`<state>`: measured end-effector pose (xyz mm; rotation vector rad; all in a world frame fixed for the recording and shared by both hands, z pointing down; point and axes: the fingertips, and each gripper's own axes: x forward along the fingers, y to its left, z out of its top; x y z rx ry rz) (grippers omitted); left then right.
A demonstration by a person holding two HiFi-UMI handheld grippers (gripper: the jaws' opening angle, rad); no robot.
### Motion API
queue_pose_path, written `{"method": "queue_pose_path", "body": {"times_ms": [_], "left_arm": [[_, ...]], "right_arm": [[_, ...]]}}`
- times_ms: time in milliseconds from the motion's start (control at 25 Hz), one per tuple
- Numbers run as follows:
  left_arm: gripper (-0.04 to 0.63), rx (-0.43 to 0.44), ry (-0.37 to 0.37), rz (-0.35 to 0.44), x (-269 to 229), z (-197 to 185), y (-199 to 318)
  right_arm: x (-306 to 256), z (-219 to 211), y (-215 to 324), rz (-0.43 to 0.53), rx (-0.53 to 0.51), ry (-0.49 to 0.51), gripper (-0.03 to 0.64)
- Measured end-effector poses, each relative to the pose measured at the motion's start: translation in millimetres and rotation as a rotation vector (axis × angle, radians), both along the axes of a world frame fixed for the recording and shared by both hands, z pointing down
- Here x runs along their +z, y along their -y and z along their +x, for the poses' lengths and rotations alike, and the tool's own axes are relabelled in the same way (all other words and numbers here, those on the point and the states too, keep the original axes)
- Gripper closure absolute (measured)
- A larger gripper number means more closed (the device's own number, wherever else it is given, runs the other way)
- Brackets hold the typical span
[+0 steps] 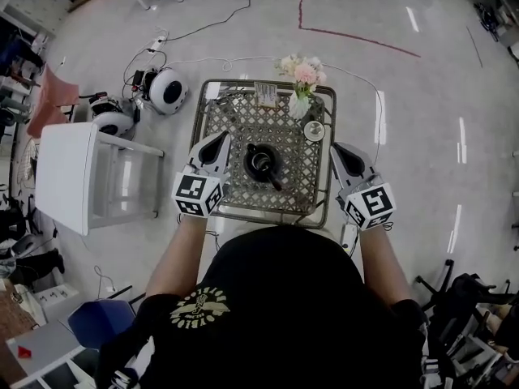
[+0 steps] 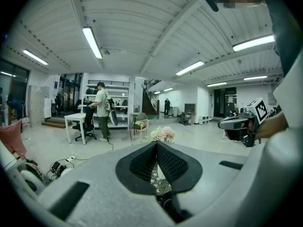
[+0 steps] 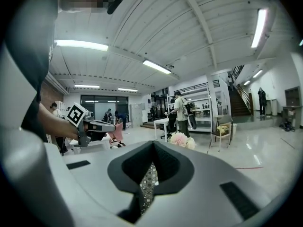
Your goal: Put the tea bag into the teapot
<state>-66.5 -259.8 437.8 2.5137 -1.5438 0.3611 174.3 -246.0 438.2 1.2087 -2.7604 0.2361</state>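
A black teapot [image 1: 261,163] stands open-topped in the middle of a small metal lattice table [image 1: 243,120]. At the table's far edge lies a small flat packet [image 1: 266,94]; whether it is the tea bag I cannot tell. My left gripper [image 1: 223,136] hovers over the table's left edge, left of the teapot, jaws shut and empty [image 2: 156,145]. Over the right edge my right gripper [image 1: 336,147] is held likewise, shut with nothing in it [image 3: 152,144]. Each gripper view shows the other gripper across the table.
A vase of pink and white flowers [image 1: 302,79] stands at the table's far right, with a small round dish [image 1: 314,130] beside it. A white side table [image 1: 69,173] stands to the left. Round white devices [image 1: 168,89] and cables lie on the floor beyond. A person [image 2: 101,110] stands far off.
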Motion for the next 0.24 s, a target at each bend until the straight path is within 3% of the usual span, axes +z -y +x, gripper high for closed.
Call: {"method": "queue_pose_path", "body": {"times_ms": [240], "left_arm": [[0.598,-0.034,0.016,0.013,-6,10,-4]], "right_arm": [[3,15,2,0.005,-0.03,0.014,0.607]]}}
